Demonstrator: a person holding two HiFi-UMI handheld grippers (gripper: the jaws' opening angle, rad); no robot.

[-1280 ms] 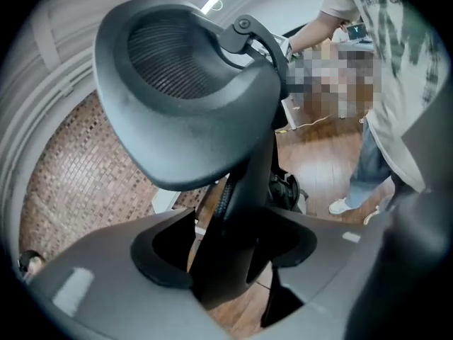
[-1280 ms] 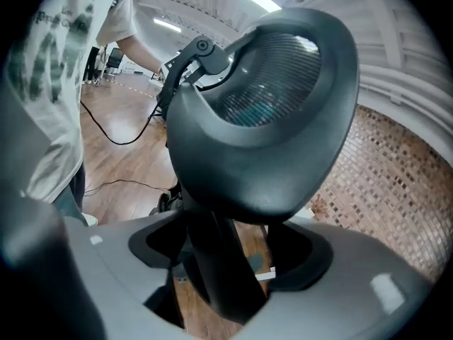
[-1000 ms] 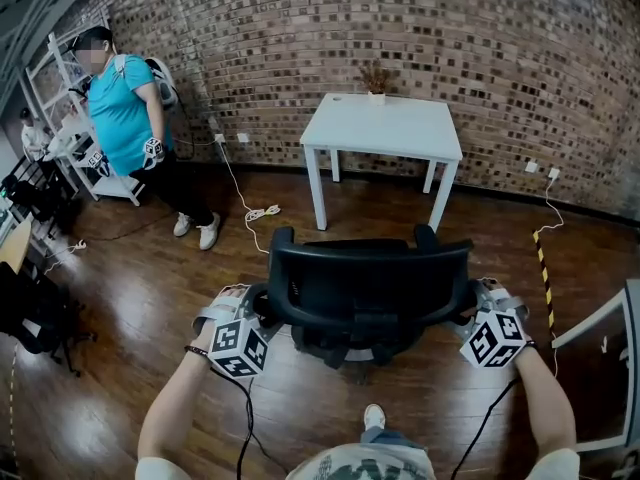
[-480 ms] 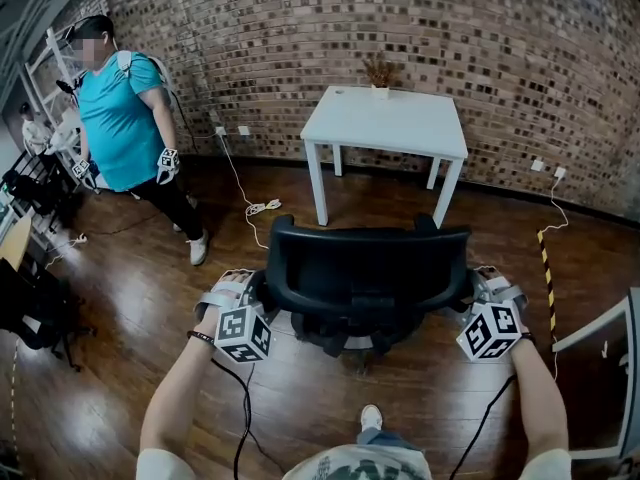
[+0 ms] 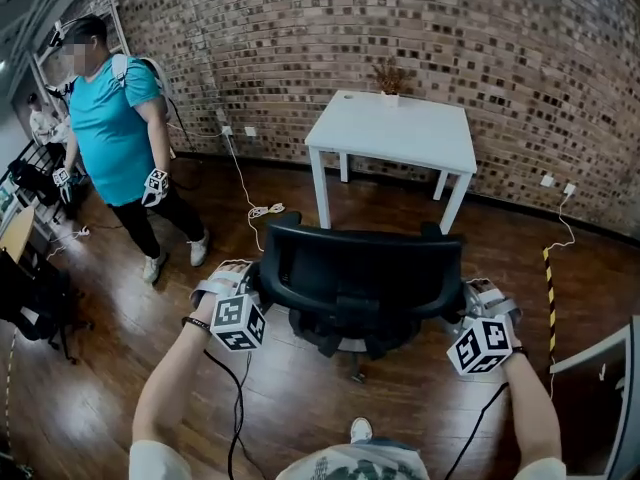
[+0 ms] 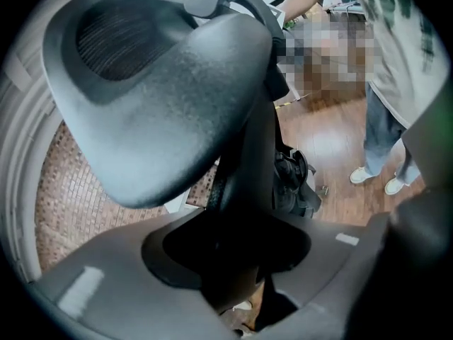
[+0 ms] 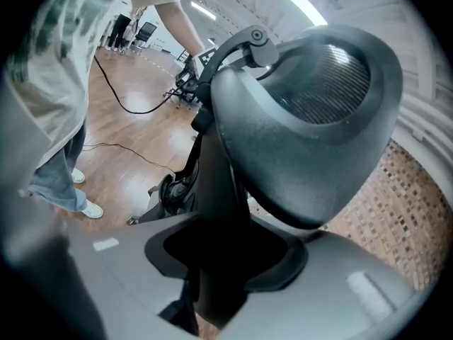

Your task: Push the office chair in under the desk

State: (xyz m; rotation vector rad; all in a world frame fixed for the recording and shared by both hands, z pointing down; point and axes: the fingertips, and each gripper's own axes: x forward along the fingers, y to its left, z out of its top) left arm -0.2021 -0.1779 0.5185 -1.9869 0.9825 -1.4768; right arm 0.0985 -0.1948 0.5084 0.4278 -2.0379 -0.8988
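A black office chair (image 5: 360, 273) stands on the wood floor with its back to me, a short way before the white desk (image 5: 395, 133). My left gripper (image 5: 250, 288) holds the left side of the chair's back and my right gripper (image 5: 468, 303) the right side. In the left gripper view a black upright bar of the chair (image 6: 248, 190) fills the gap of the left gripper (image 6: 233, 261) under a padded part (image 6: 163, 83). The right gripper (image 7: 219, 261) clasps a matching bar (image 7: 216, 211). Both pairs of jaws have just been closing onto these bars.
A person in a teal shirt (image 5: 110, 138) walks at the left, near shelves and dark gear (image 5: 30, 298). A white cable (image 5: 262, 210) lies left of the desk. A small plant (image 5: 390, 76) sits on the desk by the brick wall. Striped tape (image 5: 548, 288) marks the floor at right.
The chair and both grippers have moved forward toward the desk. The person in teal has stepped along the left side of the room.
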